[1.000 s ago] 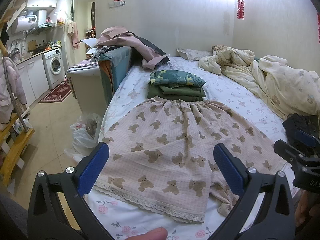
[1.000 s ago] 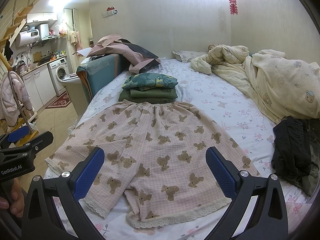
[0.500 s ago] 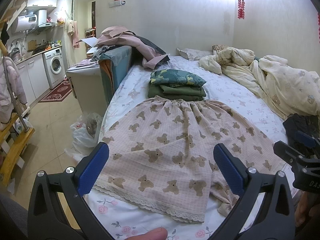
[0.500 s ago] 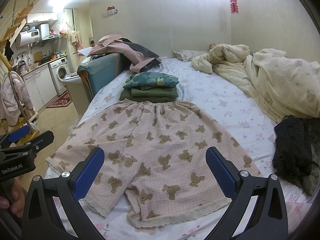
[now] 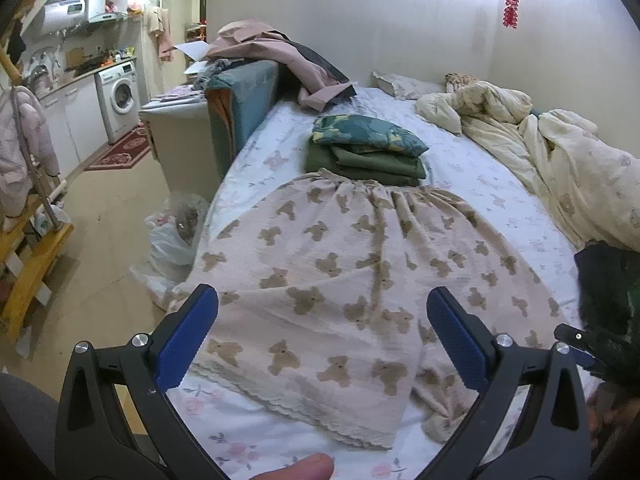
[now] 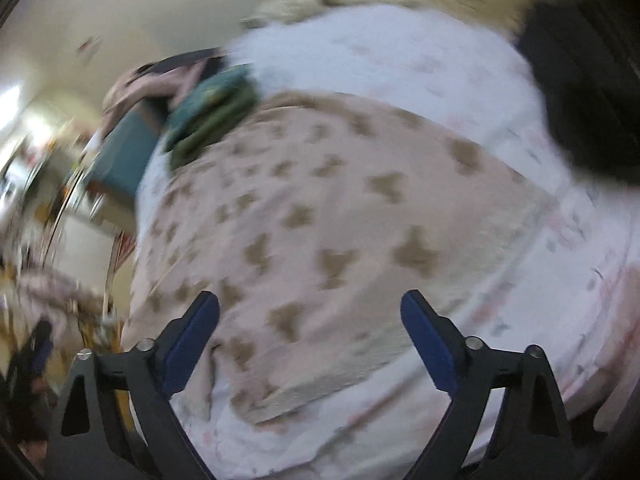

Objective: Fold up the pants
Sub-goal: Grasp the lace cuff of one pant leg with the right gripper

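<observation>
Pink short pants with brown bear print (image 5: 340,264) lie spread flat on the bed, waistband far, lace-hemmed legs near. My left gripper (image 5: 322,336) is open and empty, hovering above the left leg's hem. The right wrist view is blurred and tilted. In it my right gripper (image 6: 310,338) is open and empty, low over the right leg of the pants (image 6: 320,220), close to its hem.
A stack of folded green clothes (image 5: 366,150) sits just beyond the waistband. A dark garment (image 5: 608,276) lies at the right. A cream duvet (image 5: 560,168) fills the far right of the bed. The bed's left edge drops to the floor by a plastic bag (image 5: 172,232).
My right gripper has swung down fast and tilted toward the right leg of the pants, blurring its view. My left gripper has moved slightly closer to the pants.
</observation>
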`<state>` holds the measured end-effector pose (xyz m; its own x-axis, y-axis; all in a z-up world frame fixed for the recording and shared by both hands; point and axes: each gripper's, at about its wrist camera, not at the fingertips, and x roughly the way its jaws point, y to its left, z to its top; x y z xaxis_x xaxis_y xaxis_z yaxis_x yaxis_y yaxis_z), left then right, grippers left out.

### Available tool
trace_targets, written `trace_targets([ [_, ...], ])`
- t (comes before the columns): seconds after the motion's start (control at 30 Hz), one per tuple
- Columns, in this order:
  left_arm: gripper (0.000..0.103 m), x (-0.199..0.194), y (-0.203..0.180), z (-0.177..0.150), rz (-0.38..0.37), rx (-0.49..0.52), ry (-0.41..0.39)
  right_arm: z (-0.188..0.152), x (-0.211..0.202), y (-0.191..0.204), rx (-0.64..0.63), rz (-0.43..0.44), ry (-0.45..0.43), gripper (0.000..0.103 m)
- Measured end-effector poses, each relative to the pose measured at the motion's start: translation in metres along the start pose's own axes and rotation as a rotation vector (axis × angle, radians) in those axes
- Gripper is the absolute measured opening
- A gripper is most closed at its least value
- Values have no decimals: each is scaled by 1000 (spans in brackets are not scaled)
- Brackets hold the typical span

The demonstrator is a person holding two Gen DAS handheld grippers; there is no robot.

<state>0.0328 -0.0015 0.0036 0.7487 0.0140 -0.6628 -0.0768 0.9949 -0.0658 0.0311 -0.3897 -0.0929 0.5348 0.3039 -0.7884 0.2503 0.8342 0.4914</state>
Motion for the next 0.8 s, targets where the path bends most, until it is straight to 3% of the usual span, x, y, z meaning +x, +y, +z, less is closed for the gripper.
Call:
trace_targets([
  [0.1, 103, 3, -5, 3, -19, -2, 13, 20, 0, -48, 152, -89, -4, 80],
  [0.3, 103, 13, -3, 7, -26, -1, 51, 60, 1, -106, 266, -279, -39, 79],
  [0.43, 103, 23, 4, 6, -10, -21, 98, 78, 14, -118, 242, -366, -18, 78],
  [0.6, 103, 32, 8, 6, -11, -37, 136, 84, 37, -122, 172, -422, 48, 65],
  [0.63, 103, 33, 8, 7, -13, -37, 136, 83, 38, -120, 162, -416, 51, 60],
  [0.67, 103, 33, 8, 8, -13, -35, 135, 82, 39, -117, 153, -391, 53, 46],
  [0.8, 103, 38, 5, 11, -18, -32, 139, 78, 40, -105, 106, -298, 82, 16],
])
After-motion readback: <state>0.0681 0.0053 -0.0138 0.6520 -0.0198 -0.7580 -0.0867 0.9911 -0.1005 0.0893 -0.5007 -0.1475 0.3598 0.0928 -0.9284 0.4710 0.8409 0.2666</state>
